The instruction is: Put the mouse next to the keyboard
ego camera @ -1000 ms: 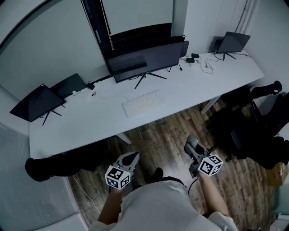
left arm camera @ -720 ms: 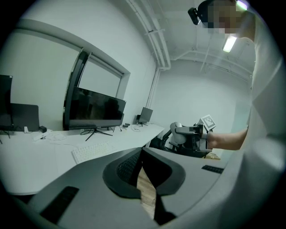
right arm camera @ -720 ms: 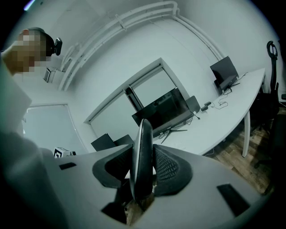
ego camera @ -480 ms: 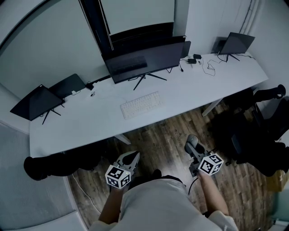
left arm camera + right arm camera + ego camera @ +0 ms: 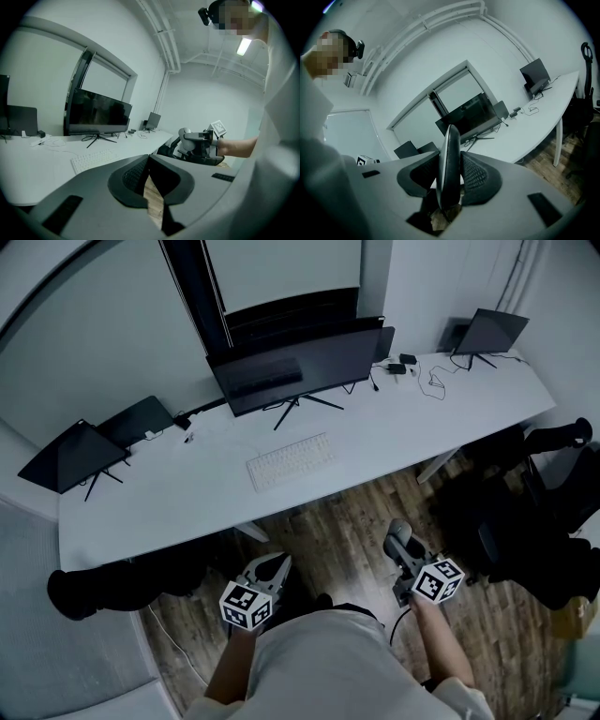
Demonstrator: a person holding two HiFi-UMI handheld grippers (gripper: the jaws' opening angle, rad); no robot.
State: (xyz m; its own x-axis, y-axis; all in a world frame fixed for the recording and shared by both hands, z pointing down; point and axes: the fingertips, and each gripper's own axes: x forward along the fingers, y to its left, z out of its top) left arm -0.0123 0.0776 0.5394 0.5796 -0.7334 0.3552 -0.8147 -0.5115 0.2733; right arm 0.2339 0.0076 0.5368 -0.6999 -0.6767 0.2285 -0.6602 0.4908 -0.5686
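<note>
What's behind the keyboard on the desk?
A large dark monitor stands beyond the white keyboard. A second dark screen behind it is mostly covered.

Head view: high, steeply down, back from desk point(image 5: 403, 437) front edge. Left gripper view: low, past keyboard point(image 5: 291, 460) along desk toward right end. Right gripper view: low, tilted up. Shared by all: desk, monitor point(image 5: 300, 367).

Open bench point(image 5: 394, 437) right of keyboard point(image 5: 291, 461) and along whole near edge, free to reach from floor side. Just behind keyboard, blocked by big monitor point(image 5: 300, 371) on splayed feet. Far right corner cluttered with cables point(image 5: 433, 379) and small screen point(image 5: 487, 329); far left taken by two dark screens point(image 5: 75, 454).
</note>
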